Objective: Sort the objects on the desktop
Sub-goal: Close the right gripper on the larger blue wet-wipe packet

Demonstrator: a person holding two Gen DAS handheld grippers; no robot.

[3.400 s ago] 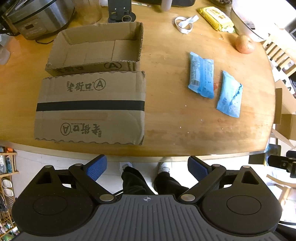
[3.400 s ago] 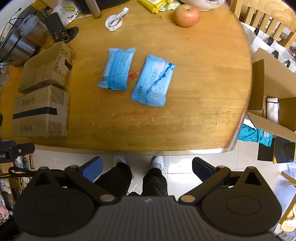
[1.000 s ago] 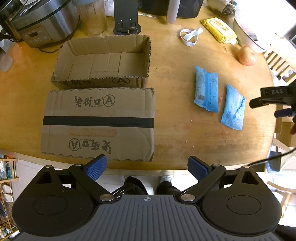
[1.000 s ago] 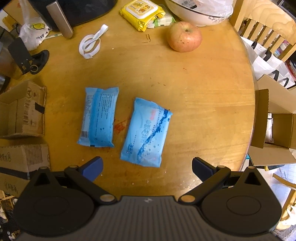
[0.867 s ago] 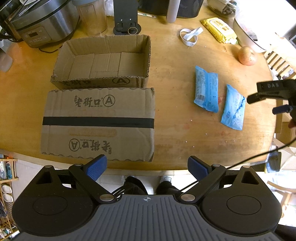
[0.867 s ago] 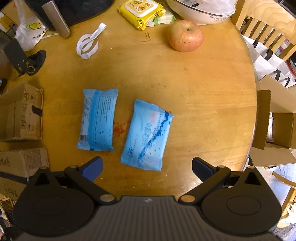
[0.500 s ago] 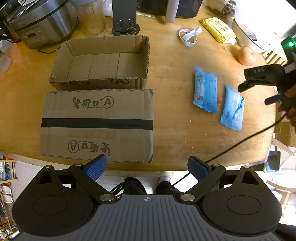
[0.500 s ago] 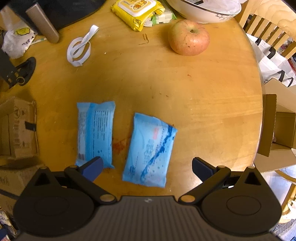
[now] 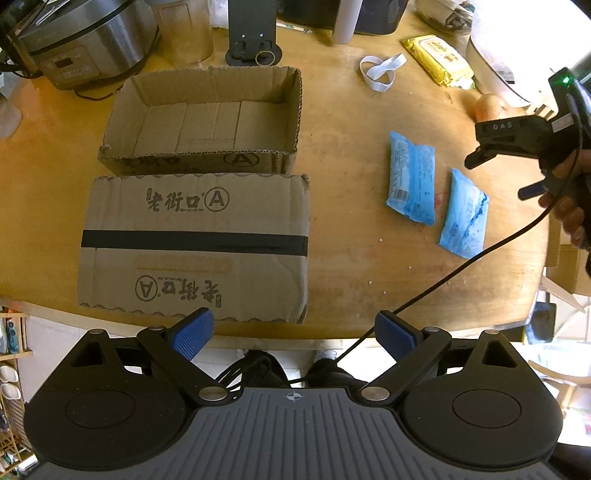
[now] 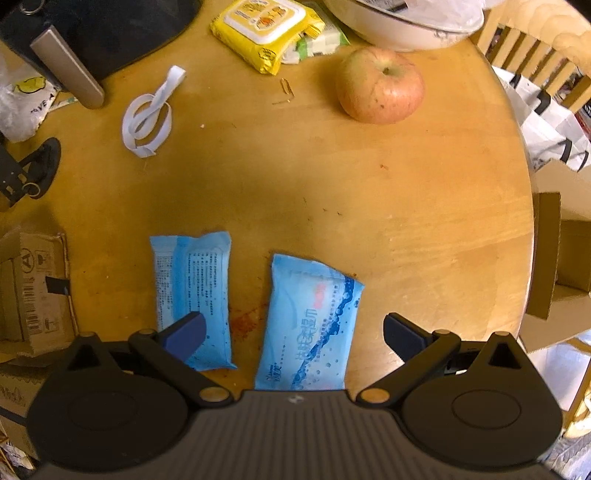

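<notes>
Two blue wet-wipe packs lie side by side on the round wooden table. The right pack sits between the wide-open fingers of my right gripper, which hovers just above it; the left pack lies under its left fingertip. An open, empty cardboard box stands at the table's left with a flattened carton in front of it. My left gripper hangs open at the table's near edge, holding nothing. In the left wrist view the right gripper shows held in a hand.
An apple, a yellow wipes pack, a white bowl and a white strap loop lie beyond the blue packs. A rice cooker and black stand sit behind the box. Chairs and cartons stand off the right edge.
My right gripper has moved forward over the table and down toward the two blue packs, which now sit close under its fingers. The left gripper has stayed almost still.
</notes>
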